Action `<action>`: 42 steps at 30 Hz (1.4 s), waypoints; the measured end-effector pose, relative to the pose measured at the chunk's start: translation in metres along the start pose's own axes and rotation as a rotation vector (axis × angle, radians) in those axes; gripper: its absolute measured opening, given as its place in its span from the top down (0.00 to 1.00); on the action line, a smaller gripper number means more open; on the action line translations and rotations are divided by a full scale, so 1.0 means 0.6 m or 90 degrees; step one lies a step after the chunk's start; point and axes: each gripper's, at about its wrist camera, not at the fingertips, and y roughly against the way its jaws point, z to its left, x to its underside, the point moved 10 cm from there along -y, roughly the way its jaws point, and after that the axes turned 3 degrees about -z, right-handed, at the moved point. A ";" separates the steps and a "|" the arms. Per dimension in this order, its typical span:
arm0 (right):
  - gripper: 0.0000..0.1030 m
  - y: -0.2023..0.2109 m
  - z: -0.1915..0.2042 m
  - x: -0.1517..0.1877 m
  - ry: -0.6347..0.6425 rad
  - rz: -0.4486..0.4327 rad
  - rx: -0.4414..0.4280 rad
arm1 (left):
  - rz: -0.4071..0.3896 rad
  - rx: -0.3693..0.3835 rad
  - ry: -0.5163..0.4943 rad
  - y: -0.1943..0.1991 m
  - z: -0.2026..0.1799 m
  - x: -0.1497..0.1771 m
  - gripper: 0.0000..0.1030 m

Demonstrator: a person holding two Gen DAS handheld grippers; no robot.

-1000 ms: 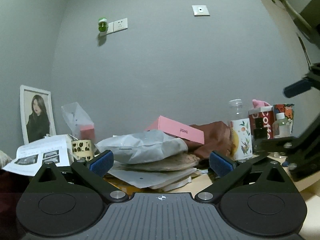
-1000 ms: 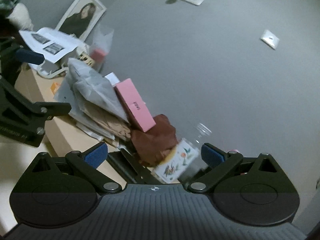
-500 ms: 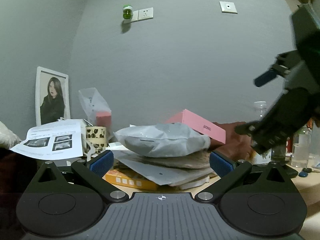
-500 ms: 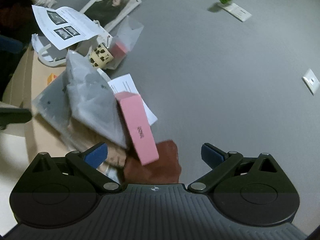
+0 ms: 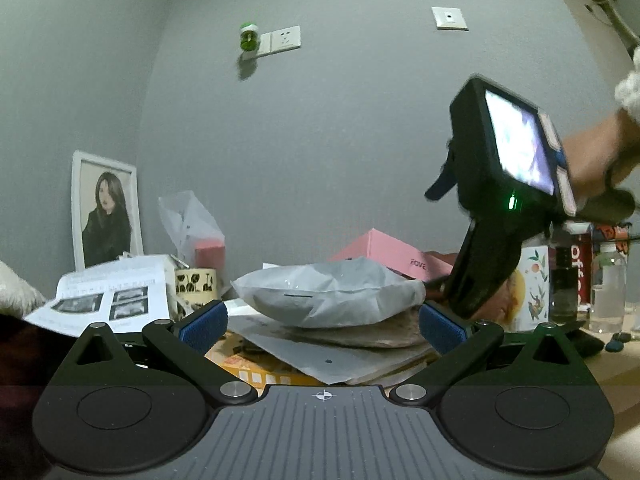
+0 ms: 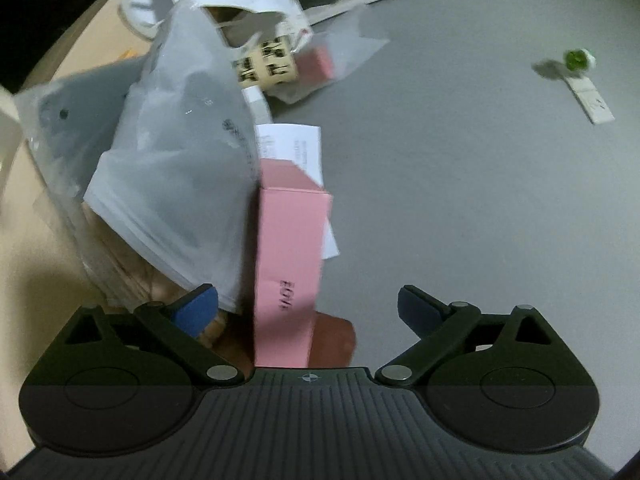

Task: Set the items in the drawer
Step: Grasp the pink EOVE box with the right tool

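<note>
- Blue pads on my left gripper point(image 5: 322, 324) sit wide apart with nothing between them, low in front of the heap on the tan tabletop point(image 5: 612, 368).
- Blue pads on my right gripper point(image 6: 308, 310) also stand apart, holding nothing; the near end of the pink box point(image 6: 290, 264) shows in the gap between them, closer to the left pad, and I cannot tell whether it touches either.
- Just past my left fingers, a grey plastic mailer bag point(image 5: 328, 298) lies on top of a stack of brown and white paper envelopes point(image 5: 340, 350), with an orange booklet point(image 5: 256, 364) at the bottom, near the tabletop's front edge.
- In the left wrist view the right tool shows as a black handle with a lit screen point(image 5: 516, 148), gripped by a person's hand point(image 5: 592, 152), above the right side of the heap.
- Behind the mailer, the pink box leans against the pile, with a reddish-brown cloth point(image 6: 334, 336) beside it.
- Toward the right edge stand a printed carton point(image 5: 534, 288), a red can point(image 5: 576, 264) and a clear bottle point(image 5: 606, 284).
- Toward the left edge lie a printed sheet point(image 5: 108, 298) and a patterned cup point(image 5: 196, 282).
- At the back, a framed portrait point(image 5: 106, 208) leans on the grey wall point(image 5: 320, 140).
- I see no drawer in either view.
</note>
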 end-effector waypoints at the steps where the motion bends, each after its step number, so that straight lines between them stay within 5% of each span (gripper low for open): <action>1: 0.05 -0.007 0.004 0.000 0.005 0.001 0.006 | 0.007 0.001 0.016 -0.002 0.002 0.001 0.00; 6: 0.10 -0.029 0.011 0.006 0.028 0.002 0.024 | 0.036 0.008 0.080 -0.013 0.011 0.008 0.00; 8: 0.21 -0.035 0.018 0.013 0.046 0.003 0.025 | 0.042 0.002 0.097 -0.016 0.017 0.010 0.00; 15: 0.22 -0.053 0.024 0.032 0.071 0.000 0.039 | 0.051 -0.009 0.141 -0.022 0.034 0.011 0.00; 23: 0.24 -0.077 0.023 0.051 0.092 -0.003 0.042 | 0.048 0.000 0.114 -0.023 0.018 0.014 0.00; 26: 0.49 -0.078 0.026 0.054 0.082 -0.003 0.014 | 0.041 0.007 0.091 -0.022 0.006 0.014 0.00; 27: 0.51 -0.078 0.030 0.053 0.079 -0.004 0.002 | 0.038 0.009 0.081 -0.021 0.002 0.014 0.00; 32: 0.53 -0.072 0.034 0.058 0.056 -0.018 0.004 | 0.024 0.012 0.041 -0.019 -0.015 0.014 0.00; 42: 0.54 -0.042 0.034 0.079 0.020 -0.030 0.014 | 0.037 -0.007 0.070 -0.027 -0.005 0.020 0.00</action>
